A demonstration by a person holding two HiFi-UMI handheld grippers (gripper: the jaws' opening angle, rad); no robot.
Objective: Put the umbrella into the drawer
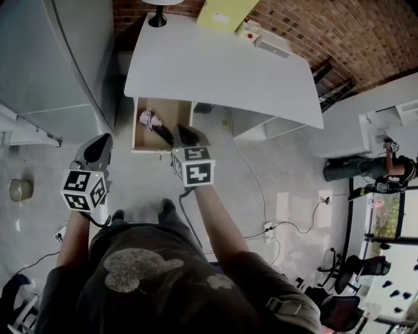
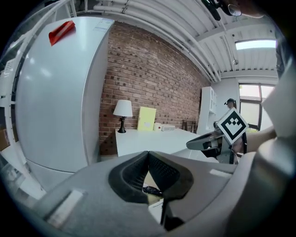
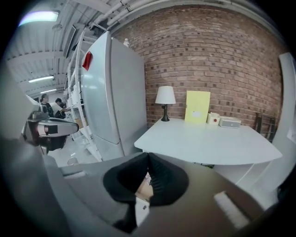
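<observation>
Now umbrella (image 1: 160,130) lies diagonal in drawer (image 1: 136,124), far-left to near-right; left gripper (image 1: 101,145), right gripper (image 1: 185,132) pressed together.

The umbrella (image 1: 150,120) lies in the open drawer (image 1: 135,127) under the tabletop's (image 1: 215,72) near left edge — lamp (image 1: 157,17) on its far left corner, fridge (image 1: 46,59) further left.
</observation>
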